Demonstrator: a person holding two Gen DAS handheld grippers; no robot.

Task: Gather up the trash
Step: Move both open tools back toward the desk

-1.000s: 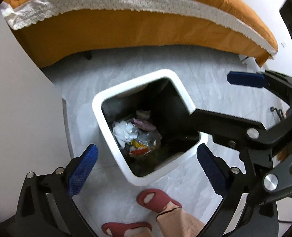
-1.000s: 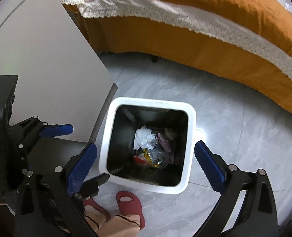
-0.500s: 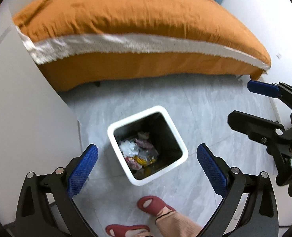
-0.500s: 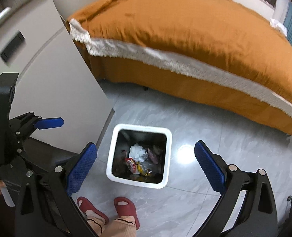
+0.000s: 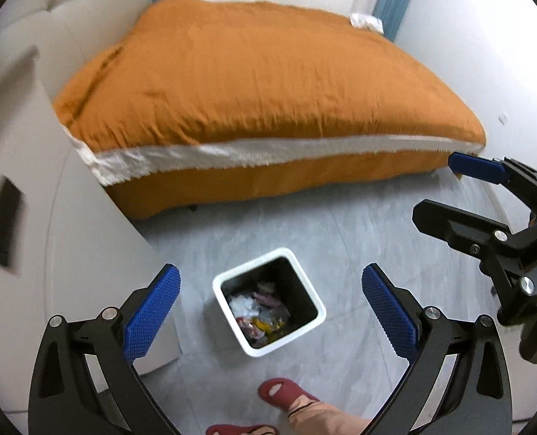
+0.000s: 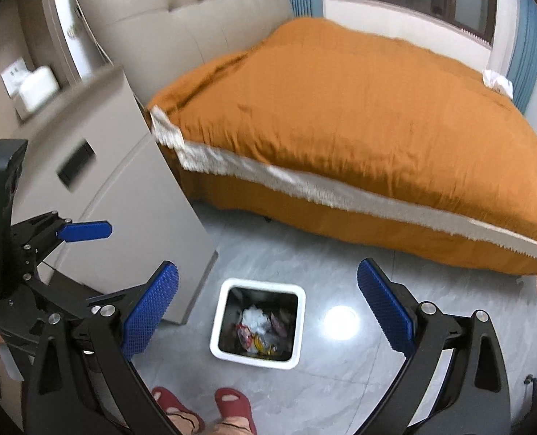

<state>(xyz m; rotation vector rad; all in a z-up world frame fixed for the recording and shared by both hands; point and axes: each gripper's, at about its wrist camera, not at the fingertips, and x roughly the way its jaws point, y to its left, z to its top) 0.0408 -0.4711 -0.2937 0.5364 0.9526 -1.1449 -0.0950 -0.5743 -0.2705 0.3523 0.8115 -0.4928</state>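
Both grippers have risen well clear of the white trash bin (image 5: 268, 302), which stands on the grey floor (image 6: 341, 373) beside the orange bed (image 5: 268, 83). Left gripper (image 5: 270, 310) and right gripper (image 6: 266, 311) hang spread wide and empty, with the trash (image 6: 259, 330) lying in the bin far below, framed between each pair of blue fingers (image 5: 150, 311).

Bin's trash (image 5: 259, 311), perhaps wrappers, indistinct

Left hand-held gripper (image 5: 270, 310) and right hand-held gripper (image 6: 267, 308), both wide apart, empty.

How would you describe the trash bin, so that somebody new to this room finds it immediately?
Start at the big bed with the orange cover. On the grey floor before it, beside the pale cabinet, stands the trash bin: square, white-rimmed, dark inside, holding crumpled wrappers.
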